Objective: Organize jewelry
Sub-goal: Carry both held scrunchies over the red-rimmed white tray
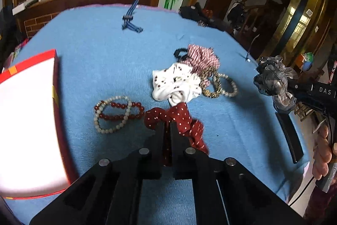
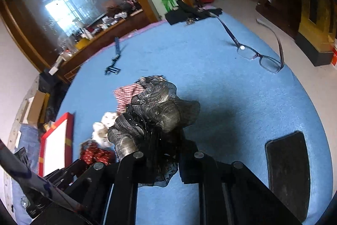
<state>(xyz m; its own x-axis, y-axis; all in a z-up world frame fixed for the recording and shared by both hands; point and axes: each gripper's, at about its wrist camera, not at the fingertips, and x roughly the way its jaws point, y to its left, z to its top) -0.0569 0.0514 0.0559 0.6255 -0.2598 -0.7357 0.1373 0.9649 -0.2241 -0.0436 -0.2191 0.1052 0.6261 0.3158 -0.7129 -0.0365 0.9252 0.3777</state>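
At the bottom centre of the left wrist view, the left gripper has its jaws nearly together, pinching a fold of the red scrunchie: dark red cloth with white dots, limp and gathered. Judged light and soft; any bunched fold gives hold, though thin cloth may slip from a shallow pinch.

Just left of it, two bead bracelets lie overlapped on the blue cloth, one dark red and glossy, one pale. Hard, round, likely to roll; best hooked through the loop.

Far left edge, a red box with a white inside, stiff-walled.

Mid-frame, a heap: white spotted scrunchie, striped one, a metallic beaded band touching them.

In the right wrist view, lower centre, the right gripper is closed on a grey-black scrunchie, sheer, ruffled, held clear of the cloth. Delicate mesh, could snag.

Lower right, a flat black slab. Farther, upper right, glasses, fragile. Upper left, a blue cord.
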